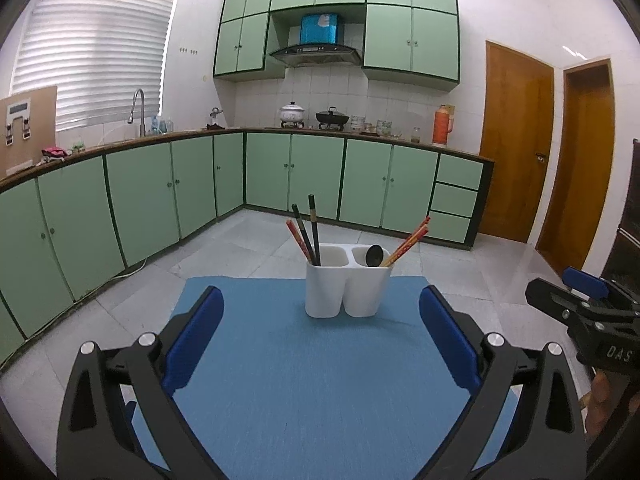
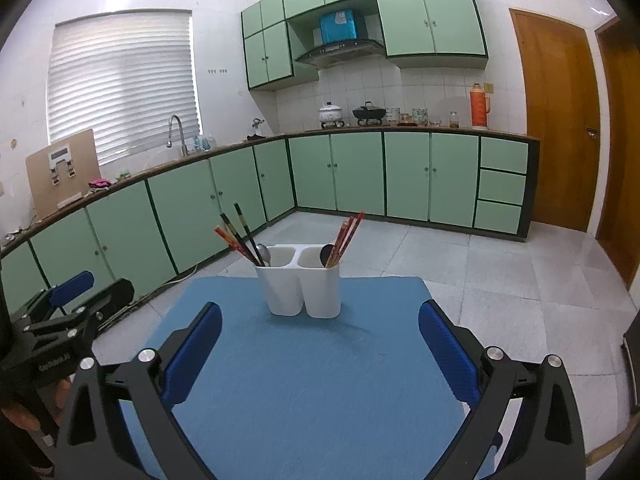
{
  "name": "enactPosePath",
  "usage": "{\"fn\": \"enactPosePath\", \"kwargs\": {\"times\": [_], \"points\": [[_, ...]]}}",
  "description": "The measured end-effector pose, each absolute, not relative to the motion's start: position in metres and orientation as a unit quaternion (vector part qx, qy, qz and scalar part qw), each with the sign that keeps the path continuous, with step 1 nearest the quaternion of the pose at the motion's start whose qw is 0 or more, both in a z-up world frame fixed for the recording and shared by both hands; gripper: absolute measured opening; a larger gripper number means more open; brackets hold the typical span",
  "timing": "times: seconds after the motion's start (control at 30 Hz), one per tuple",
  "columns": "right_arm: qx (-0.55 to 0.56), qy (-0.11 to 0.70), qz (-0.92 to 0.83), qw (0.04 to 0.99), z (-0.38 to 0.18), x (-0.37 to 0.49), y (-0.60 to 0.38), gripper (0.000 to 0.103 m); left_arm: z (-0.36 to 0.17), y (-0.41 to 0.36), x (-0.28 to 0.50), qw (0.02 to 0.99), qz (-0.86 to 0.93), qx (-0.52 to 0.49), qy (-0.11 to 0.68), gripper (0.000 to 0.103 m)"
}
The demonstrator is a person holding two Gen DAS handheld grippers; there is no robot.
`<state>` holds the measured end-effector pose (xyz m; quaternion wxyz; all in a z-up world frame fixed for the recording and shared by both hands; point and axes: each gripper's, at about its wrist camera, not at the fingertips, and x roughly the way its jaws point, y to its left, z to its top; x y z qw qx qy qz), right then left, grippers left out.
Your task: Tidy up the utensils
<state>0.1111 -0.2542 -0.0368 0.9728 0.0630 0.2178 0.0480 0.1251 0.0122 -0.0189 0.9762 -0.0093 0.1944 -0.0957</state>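
Observation:
A white two-compartment utensil holder stands near the far edge of a blue mat. Its left compartment holds dark and red chopsticks and a silver spoon. Its right compartment holds red chopsticks and a black spoon. My left gripper is open over the mat, short of the holder, with nothing between its blue pads. My right gripper is likewise open and empty. Each gripper shows at the edge of the other's view.
Beyond the mat's far edge lies a grey tiled floor. Green cabinets under a counter with pots and an orange flask run along the back and left walls. Wooden doors stand at the right.

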Motion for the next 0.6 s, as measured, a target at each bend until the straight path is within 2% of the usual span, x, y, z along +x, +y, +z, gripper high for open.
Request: {"fn": "enactPosePath", "kwargs": {"times": [0.6], "points": [[0.041,0.193,0.064,0.978,-0.018,0.065,-0.234,0.097,-0.004,0.009,0.074,0.980,-0.103,0.010,0.171,0.095]]}}
